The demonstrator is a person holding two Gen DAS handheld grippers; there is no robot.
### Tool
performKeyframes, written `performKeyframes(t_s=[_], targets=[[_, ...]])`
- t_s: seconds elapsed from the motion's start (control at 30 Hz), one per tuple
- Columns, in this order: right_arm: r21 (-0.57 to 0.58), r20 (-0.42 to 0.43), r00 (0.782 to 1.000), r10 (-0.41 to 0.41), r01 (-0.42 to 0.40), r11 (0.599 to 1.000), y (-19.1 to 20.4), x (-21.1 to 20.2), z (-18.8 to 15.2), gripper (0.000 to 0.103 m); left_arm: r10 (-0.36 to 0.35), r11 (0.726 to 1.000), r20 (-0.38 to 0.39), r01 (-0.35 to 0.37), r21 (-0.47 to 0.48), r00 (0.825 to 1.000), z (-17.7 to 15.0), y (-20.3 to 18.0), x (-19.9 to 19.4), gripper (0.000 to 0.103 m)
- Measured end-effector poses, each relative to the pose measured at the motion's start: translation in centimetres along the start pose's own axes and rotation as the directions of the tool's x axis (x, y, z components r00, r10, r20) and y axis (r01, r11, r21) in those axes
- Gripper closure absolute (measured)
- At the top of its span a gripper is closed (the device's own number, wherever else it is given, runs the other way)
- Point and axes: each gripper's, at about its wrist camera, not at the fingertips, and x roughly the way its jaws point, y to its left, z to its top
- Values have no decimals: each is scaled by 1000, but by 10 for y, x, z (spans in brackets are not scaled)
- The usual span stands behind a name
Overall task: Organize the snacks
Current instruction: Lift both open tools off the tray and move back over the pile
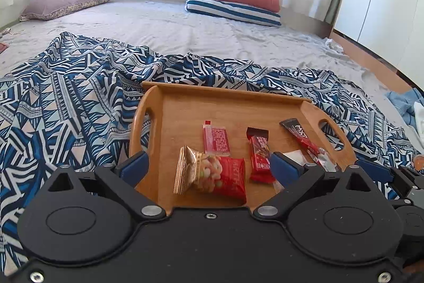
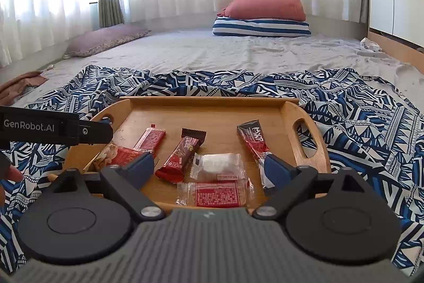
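A wooden tray (image 1: 185, 102) with two handles lies on a patterned blue cloth. On it lie a gold-and-red nut packet (image 1: 212, 174), a pink wafer bar (image 1: 216, 138), a dark red chocolate bar (image 1: 259, 155) and a black-and-red stick pack (image 1: 299, 134). My left gripper (image 1: 208, 161) hangs open above the nut packet, gripping nothing. In the right wrist view the tray (image 2: 206, 108) also carries a clear-wrapped white cake (image 2: 220, 166) and a red-labelled clear packet (image 2: 216, 194). My right gripper (image 2: 208, 161) stands open over these, holding nothing.
The blue patterned cloth (image 2: 357, 110) is spread over a grey bed sheet (image 2: 238, 49). Far back are a purple pillow (image 2: 106, 39) and a red pillow on a striped one (image 2: 265, 7). White wardrobe doors (image 1: 384, 4) stand at the right. A person's fingertip (image 2: 13, 173) shows at the left edge.
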Motion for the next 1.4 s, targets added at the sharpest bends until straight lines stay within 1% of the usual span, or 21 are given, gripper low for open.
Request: performKeyframes(t_s=[0.2,0.43,0.63,0.7,0.77,0.97,1.4], targets=[[-23,12,1000,17,-17,1000,6,-19,-11,0,-1,1000,17,1,22,1000,-20,-1,-22,2],[-51,15,1000,12,-11,999,10,-35,-27,0,1,999,13,-1,51,1000,-44,-3,-40,2],[-63,4,1000,8,-8,998,13,-45,-45,0,25,996,32,-27,84,999,-60,-3,-53,1],[-70,-1,1000,5,-5,998,14,-47,-51,0,24,997,27,-26,77,999,-65,-2,-52,1],[-75,-6,1000,2,-2,997,14,-48,-57,0,29,997,5,-30,66,1000,-71,2,-49,1],[-86,-19,1000,-4,3,996,17,-50,-70,0,58,996,-25,-56,72,998,-87,7,-42,1],[-138,-44,999,-6,0,990,29,-37,-89,0,87,994,-56,-82,77,995,-102,9,-22,0]])
